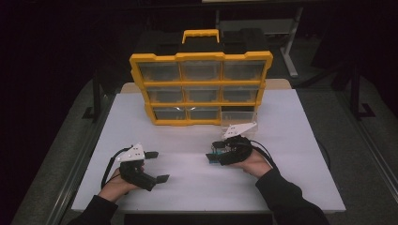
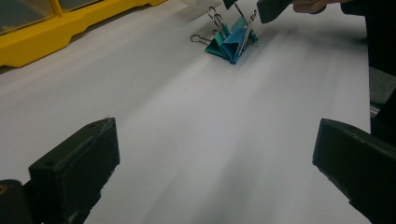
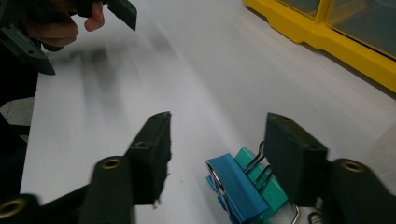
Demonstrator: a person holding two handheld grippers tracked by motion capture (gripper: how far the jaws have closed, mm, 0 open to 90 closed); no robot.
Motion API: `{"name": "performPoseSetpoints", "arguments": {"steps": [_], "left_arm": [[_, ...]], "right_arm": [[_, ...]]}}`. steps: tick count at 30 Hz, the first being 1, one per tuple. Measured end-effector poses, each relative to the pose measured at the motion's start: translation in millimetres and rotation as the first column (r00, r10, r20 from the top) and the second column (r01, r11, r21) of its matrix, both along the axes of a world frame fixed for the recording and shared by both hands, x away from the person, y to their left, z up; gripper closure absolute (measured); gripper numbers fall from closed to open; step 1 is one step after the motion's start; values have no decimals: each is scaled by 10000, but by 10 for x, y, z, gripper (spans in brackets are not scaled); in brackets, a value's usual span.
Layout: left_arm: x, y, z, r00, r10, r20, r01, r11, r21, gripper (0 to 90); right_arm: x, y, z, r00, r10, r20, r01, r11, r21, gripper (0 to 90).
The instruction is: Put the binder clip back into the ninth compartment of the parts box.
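Note:
Two binder clips lie together on the white table, a blue one [image 3: 233, 189] and a teal one [image 3: 267, 186], also seen from the other side [image 2: 232, 42]. My right gripper [image 3: 219, 140] hangs low over them with its jaws on either side of the pair. There is a clear gap between one jaw and the blue clip, while the other jaw stands close by the teal clip. In the high view that gripper [image 1: 217, 151] is right of centre. My left gripper [image 1: 158, 166] rests at the front left, wide open [image 2: 215, 158] with bare table between its jaws.
A yellow organizer [image 1: 201, 89] with clear drawers stands upright at the back of the table [image 1: 291, 183]. A clear drawer [image 1: 240, 121] sits out in front of its dark lower right slot, just behind my right gripper. Table edges lie close on both sides.

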State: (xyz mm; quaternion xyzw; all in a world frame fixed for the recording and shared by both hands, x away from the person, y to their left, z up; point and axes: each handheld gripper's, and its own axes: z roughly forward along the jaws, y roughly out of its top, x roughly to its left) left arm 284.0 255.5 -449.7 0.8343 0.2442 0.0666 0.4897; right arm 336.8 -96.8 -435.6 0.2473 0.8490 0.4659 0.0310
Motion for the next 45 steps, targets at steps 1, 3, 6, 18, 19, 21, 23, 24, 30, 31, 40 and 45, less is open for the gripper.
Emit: {"name": "performPoseSetpoints", "arguments": {"steps": [1,3,6,18,19,21,23,24,30,31,40,45], "left_arm": [[0,-1,-2,10000,7,-3,-7,10000,-13,4],[0,-1,-1,10000,0,-2,0,10000,-2,4],[1,1,-1,10000,3,2,-3,10000,-5,4],[-2,1,0,10000,-14,8,14,10000,-10,4],[-2,1,0,10000,-13,5,13,10000,-11,4],[-2,1,1,10000,-13,6,13,10000,-15,4],[-1,1,1,10000,-17,4,17,10000,-5,4],[-1,1,0,10000,-23,1,23,10000,0,4],[-2,-1,1,10000,-26,5,26,10000,3,4],[-2,-1,1,10000,-26,5,26,10000,-2,4],[0,-1,1,10000,-39,2,39,10000,-5,4],[0,-2,0,10000,-39,-2,39,10000,-11,4]], "right_arm": [[-1,-3,1,10000,23,-4,-23,10000,-13,449],[-4,-13,2,10000,82,-41,-82,10000,-28,470],[-3,-36,3,9999,112,-44,-112,9999,-56,497],[2,-53,-49,9994,345,-93,-349,9983,-461,630],[1,-47,-54,9993,358,-102,-363,9981,-508,643],[2,-40,-63,9990,428,-87,-432,9974,-573,678],[3,-37,-67,9989,451,-109,-457,9971,-614,707],[4,-37,-69,9989,457,-104,-463,9969,-630,731],[-1,-27,-73,9977,670,-122,-677,9955,-661,821],[0,-26,-72,9975,702,-128,-709,9954,-651,848],[-9,-45,-33,9969,781,-50,-783,9956,-509,872],[-35,-51,32,9962,870,2,-869,9955,-377,873]]}}
